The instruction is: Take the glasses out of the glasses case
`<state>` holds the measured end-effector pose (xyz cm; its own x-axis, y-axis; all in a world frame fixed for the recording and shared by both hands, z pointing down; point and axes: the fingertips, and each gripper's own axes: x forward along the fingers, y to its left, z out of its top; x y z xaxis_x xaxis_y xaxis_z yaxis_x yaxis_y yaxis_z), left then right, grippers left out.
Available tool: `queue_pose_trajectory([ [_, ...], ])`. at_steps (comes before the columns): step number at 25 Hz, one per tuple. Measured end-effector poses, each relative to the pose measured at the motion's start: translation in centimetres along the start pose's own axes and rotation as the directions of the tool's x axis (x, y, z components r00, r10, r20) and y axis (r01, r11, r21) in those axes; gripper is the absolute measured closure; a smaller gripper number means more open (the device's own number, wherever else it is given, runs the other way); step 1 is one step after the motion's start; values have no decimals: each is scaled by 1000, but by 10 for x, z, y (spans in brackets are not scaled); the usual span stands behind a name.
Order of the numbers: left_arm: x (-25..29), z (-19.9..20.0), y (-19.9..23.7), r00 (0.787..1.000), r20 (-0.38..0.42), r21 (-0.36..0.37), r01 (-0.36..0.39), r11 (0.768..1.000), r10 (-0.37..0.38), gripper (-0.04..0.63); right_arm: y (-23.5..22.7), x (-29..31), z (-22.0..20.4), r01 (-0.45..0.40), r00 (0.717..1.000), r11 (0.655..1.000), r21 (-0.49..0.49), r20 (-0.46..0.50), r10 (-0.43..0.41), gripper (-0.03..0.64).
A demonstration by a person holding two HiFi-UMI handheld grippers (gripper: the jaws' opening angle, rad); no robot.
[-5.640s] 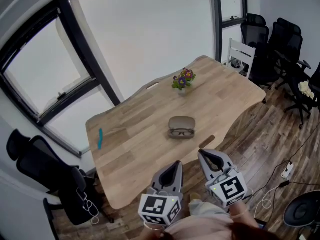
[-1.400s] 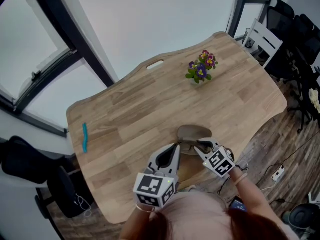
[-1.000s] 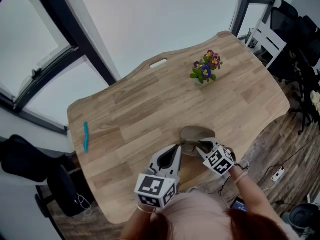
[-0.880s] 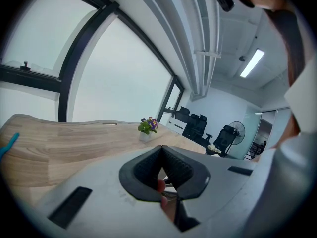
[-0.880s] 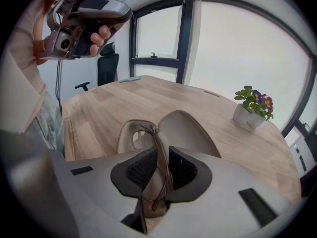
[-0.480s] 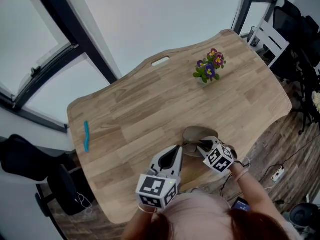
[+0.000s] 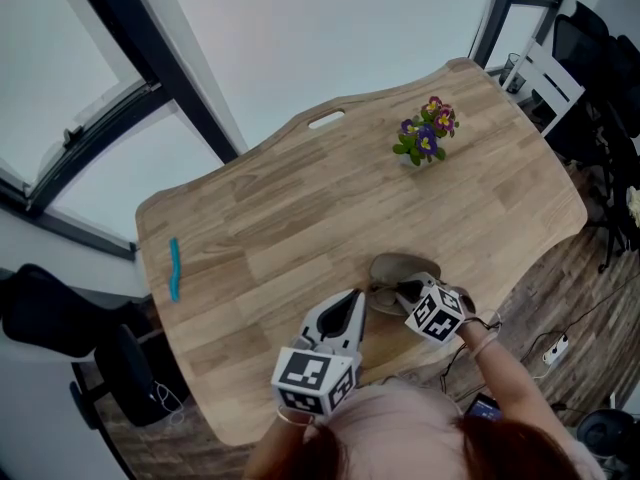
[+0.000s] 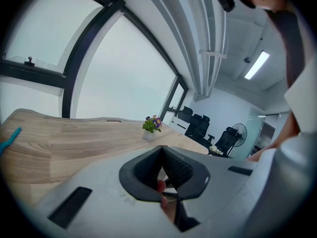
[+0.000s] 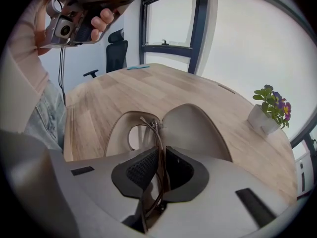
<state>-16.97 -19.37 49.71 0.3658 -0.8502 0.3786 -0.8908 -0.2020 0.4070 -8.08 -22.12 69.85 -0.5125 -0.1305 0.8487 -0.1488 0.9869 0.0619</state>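
Note:
The grey glasses case (image 7: 398, 266) lies open near the table's front edge; in the right gripper view its shell (image 9: 193, 128) sits just beyond the jaws. My right gripper (image 7: 400, 290) is at the case, shut on the thin brown-rimmed glasses (image 9: 157, 135), which stand on edge between the jaws. One lens rim sticks out to the left of the jaws. My left gripper (image 7: 356, 296) hovers just left of the case, shut with nothing in it; its tips (image 8: 160, 148) meet.
A small pot of purple and pink flowers (image 7: 428, 138) stands at the far right of the wooden table (image 7: 290, 198). A teal object (image 7: 175, 268) lies near the left edge. Office chairs (image 7: 590, 48) and a white chair (image 7: 545, 78) stand off to the right.
Since the earliest frame the right gripper has reached from the table's front edge to the case and shut on the glasses. Over the last second both grippers have barely moved.

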Motion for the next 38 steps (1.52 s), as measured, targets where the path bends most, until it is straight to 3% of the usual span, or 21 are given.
queue_pose_trajectory([
  [17, -1, 2, 1, 1000, 11, -7, -16, 1000, 16, 594, 2, -4, 3, 8, 1000, 993, -117, 6, -8, 603],
  [30, -8, 8, -10, 999, 44, 17, -28, 999, 27, 594, -11, -32, 20, 76, 989, 997, -2, 131, -75, 604],
  [38, -13, 12, -20, 997, 66, 33, -38, 999, 35, 595, -15, -55, 29, 119, 966, 992, 49, 224, -127, 604],
])
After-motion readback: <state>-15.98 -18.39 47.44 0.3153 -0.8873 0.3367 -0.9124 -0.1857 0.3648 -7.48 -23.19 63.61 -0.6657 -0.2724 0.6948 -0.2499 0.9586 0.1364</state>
